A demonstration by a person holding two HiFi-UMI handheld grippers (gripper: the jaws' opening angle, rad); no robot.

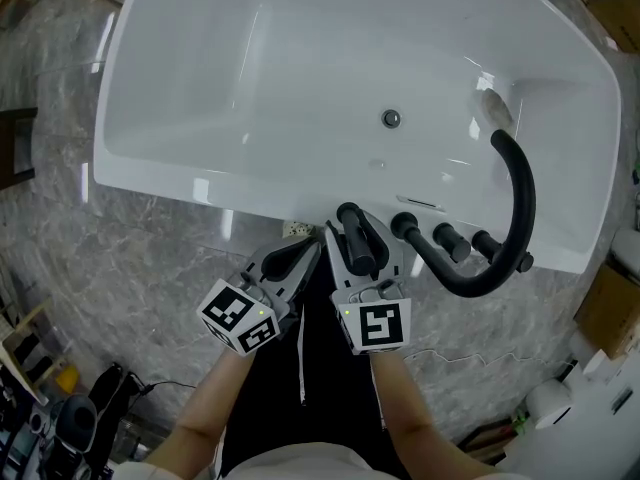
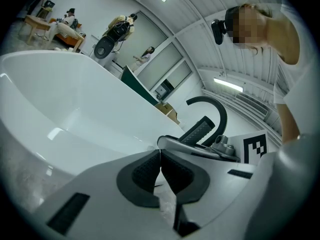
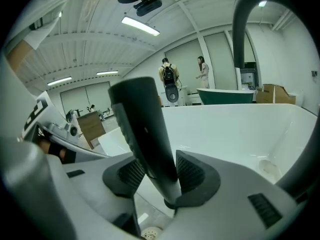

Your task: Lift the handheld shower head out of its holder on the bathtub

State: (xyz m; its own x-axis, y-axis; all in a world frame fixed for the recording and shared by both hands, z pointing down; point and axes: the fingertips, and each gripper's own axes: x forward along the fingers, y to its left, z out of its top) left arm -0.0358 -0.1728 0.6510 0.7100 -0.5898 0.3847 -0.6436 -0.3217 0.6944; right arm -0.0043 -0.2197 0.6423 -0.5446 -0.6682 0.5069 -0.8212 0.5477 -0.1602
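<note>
The white bathtub (image 1: 300, 88) fills most of the head view, standing on a grey marbled floor (image 1: 130, 268), with its inside bare and glossy. On the near rim, towards the right, a black curved spout (image 1: 515, 218) arches up and over the basin. To the left of the spout's foot three black knobs (image 1: 447, 240) stand in a row along the rim. Left of them again the handheld shower head (image 3: 145, 129) stands at the same rim as a dark, slightly tilted handle. The right tool (image 3: 156, 176) is clamped on it, one ribbed pad pressed against each side of the handle. The handle's lower end shows just below the pads, but I cannot tell whether it sits in the holder. The left tool (image 2: 161, 171) is just beside the right one, close to the tub's edge, with its jaws brought together and nothing between them. Each tool carries a marker cube (image 1: 240, 316) at its back end, near the person's wrists. A small round drain (image 1: 391, 119) sits on the tub floor, well apart from both tools.
</note>
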